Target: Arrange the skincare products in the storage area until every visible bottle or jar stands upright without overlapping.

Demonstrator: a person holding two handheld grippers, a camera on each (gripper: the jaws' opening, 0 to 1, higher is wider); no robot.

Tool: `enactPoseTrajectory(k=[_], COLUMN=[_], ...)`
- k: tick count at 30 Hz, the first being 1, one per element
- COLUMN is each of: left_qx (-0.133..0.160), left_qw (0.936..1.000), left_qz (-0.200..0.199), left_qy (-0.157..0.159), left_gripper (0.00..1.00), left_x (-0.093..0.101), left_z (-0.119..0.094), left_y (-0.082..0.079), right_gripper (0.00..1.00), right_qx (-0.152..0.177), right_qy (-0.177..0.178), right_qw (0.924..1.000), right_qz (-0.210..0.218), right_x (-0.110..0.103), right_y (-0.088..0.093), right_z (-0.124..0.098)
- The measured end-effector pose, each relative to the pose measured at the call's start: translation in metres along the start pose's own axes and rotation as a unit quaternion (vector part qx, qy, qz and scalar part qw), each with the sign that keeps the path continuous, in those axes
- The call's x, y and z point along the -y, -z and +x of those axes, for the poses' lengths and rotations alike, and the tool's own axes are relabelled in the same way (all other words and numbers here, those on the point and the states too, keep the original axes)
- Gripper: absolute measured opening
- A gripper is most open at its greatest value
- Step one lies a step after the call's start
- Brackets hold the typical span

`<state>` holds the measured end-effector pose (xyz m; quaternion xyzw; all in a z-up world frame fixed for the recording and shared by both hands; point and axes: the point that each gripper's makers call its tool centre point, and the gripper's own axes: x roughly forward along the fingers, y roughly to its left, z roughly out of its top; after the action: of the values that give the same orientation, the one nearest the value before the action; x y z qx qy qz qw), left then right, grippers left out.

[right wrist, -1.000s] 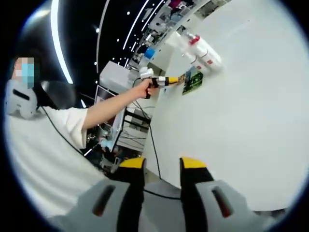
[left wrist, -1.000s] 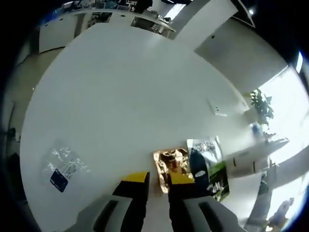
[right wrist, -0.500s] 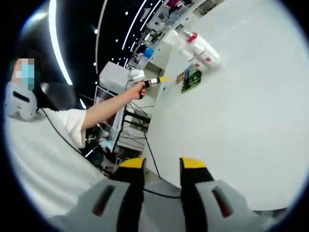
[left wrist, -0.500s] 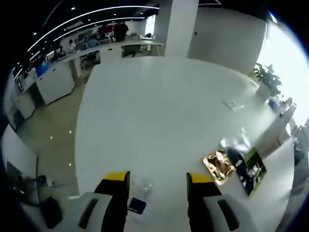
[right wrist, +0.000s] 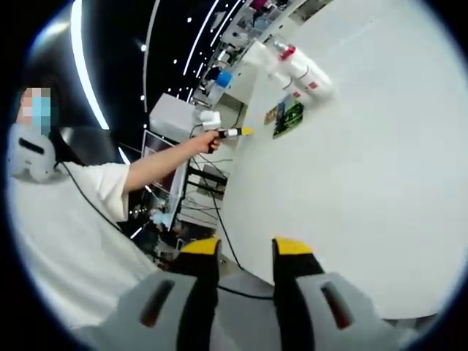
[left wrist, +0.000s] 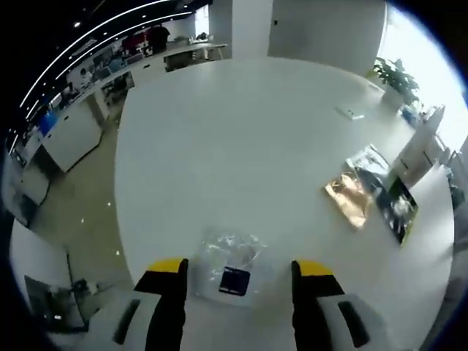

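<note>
1. Left gripper (left wrist: 240,269): jaws spread wide and empty, poised over the near edge of the white table (left wrist: 219,146). A clear sachet with a dark blue label (left wrist: 230,267) lies flat between the yellow jaw tips; whether it touches them cannot be told.
2. Open room: a broad bare tabletop stretches ahead of the sachet to the far rim; floor lies to the left.
3. Count, left gripper view: three flat packets well apart to the right, namely one gold pouch (left wrist: 348,199), one silvery pouch (left wrist: 369,165) and one dark green packet (left wrist: 401,208); one white bottle (left wrist: 418,146) upright beside them.
4. Right gripper (right wrist: 246,247): jaws narrowly parted, empty, at the table edge.
5. Right gripper view: white bottles with red caps (right wrist: 300,69); person's arm (right wrist: 157,164) extended.
</note>
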<state>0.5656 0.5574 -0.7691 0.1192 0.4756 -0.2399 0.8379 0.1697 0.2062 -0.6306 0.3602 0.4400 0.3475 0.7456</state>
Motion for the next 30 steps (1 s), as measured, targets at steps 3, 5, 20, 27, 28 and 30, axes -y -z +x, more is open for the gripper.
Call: enactPoseTrajectory(k=[3, 5, 20, 27, 28, 30], left_qx=[-0.002, -0.008, -0.036, -0.005, -0.004, 0.035], left_qw=[1.0, 0.9999, 0.9993, 0.9993, 0.9993, 0.9979], left_qz=[-0.002, -0.01, -0.012, -0.03, -0.03, -0.039], left_qy=[-0.002, -0.006, -0.003, 0.021, 0.022, 0.04], left_gripper=[0.49, 0.42, 0.36, 0.36, 0.36, 0.36], left_x=[-0.002, -0.004, 0.016, 0.046, 0.047, 0.065], left_z=[-0.001, -0.002, -0.01, -0.028, -0.029, -0.041], left_y=[0.001, 0.002, 0.012, 0.002, 0.002, -0.008], right_gripper=[0.29, 0.29, 0.29, 0.29, 0.29, 0.29], right_qx=[0.004, 0.006, 0.009, 0.004, 0.004, 0.005], right_qy=[0.001, 0.0, -0.009, -0.02, -0.023, -0.028], right_qw=[1.0, 1.0, 0.9999, 0.9997, 0.9996, 0.9995], right_qz=[0.002, 0.001, -0.002, -0.011, -0.013, -0.017], right_x=[0.0, 0.0, -0.009, -0.017, -0.019, -0.023], right_y=[-0.001, -0.001, 0.004, 0.006, 0.006, 0.006], right_z=[0.0, 0.0, -0.001, 0.004, 0.004, 0.004])
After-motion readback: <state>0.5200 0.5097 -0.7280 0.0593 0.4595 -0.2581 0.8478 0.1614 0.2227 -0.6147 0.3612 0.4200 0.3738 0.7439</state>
